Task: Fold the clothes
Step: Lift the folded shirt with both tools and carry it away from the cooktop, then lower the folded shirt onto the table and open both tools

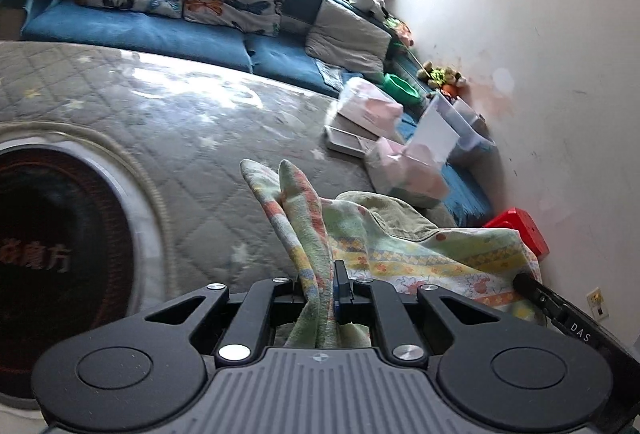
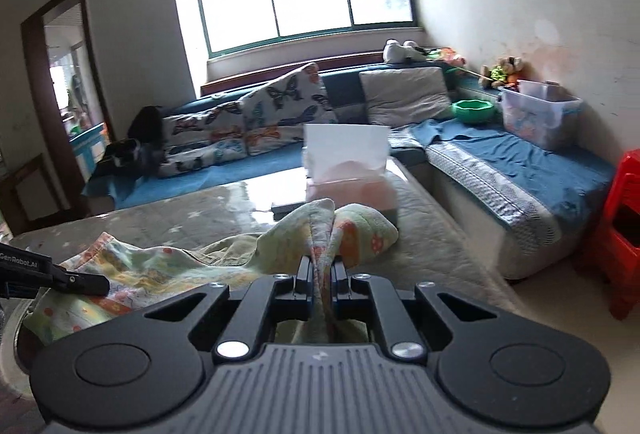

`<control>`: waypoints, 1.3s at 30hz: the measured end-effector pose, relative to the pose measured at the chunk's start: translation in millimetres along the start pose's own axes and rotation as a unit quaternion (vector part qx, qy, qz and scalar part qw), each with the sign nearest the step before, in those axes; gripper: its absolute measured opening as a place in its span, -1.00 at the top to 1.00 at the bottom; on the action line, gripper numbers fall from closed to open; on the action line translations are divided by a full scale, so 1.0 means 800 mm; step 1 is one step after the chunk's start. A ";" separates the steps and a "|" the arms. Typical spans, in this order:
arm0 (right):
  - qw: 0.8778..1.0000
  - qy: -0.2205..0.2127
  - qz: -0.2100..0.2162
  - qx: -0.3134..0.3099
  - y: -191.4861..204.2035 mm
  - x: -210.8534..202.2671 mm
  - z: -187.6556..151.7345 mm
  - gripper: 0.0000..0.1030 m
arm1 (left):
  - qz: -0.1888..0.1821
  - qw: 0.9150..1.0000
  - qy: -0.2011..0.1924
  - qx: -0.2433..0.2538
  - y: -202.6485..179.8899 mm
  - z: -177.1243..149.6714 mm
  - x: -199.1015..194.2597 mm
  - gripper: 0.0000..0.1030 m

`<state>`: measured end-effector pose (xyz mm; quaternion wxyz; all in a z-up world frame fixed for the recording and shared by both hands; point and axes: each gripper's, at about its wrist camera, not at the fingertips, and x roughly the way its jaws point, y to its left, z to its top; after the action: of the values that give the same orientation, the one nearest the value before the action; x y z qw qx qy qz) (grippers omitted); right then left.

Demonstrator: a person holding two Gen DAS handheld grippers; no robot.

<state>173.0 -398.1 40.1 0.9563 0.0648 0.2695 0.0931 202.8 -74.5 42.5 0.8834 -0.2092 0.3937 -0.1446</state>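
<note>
A pale green patterned garment (image 1: 420,246) with orange and yellow print hangs stretched over the grey quilted table (image 1: 180,138). My left gripper (image 1: 320,278) is shut on one bunched edge of it, cloth sticking out past the fingers. My right gripper (image 2: 322,266) is shut on another bunched edge of the same garment (image 2: 160,266). The right gripper's black finger shows at the right in the left wrist view (image 1: 536,290); the left gripper's shows at the left in the right wrist view (image 2: 68,280). The cloth sags between them.
Pink tissue boxes (image 1: 404,166) and a white card stand at the table's far end (image 2: 348,170). A blue sofa (image 2: 520,162) with butterfly cushions (image 2: 280,106), a clear bin (image 2: 540,118) and a green bowl wraps around. A red stool (image 2: 624,230) stands by the wall.
</note>
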 end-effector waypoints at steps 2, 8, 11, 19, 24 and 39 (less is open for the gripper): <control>1.000 0.006 -0.005 0.004 -0.006 0.005 -0.004 0.86 | -0.002 1.000 0.004 0.005 -0.007 0.001 0.009 0.80; 0.999 0.023 -0.019 0.018 -0.025 0.021 -0.017 0.86 | 0.006 1.000 0.021 0.009 -0.014 -0.005 0.040 0.80; 0.999 0.031 -0.026 0.024 -0.034 0.029 -0.023 0.86 | 0.015 0.999 0.037 0.012 -0.010 -0.015 0.055 0.80; 0.999 0.049 -0.016 0.016 -0.032 0.032 -0.039 0.61 | 0.052 0.997 0.056 0.017 0.006 -0.031 0.070 0.46; 0.998 0.060 -0.009 0.010 -0.030 0.033 -0.049 0.12 | 0.076 0.996 0.034 0.024 0.014 -0.022 0.056 0.17; 0.994 0.105 0.022 -0.023 -0.009 0.048 -0.075 -0.07 | 0.020 0.997 0.040 0.069 -0.033 -0.015 0.089 0.50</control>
<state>174.2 -392.3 -31.0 0.9216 0.0384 0.3650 0.1263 237.6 -130.7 3.2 0.8822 -0.1335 0.4215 -0.1619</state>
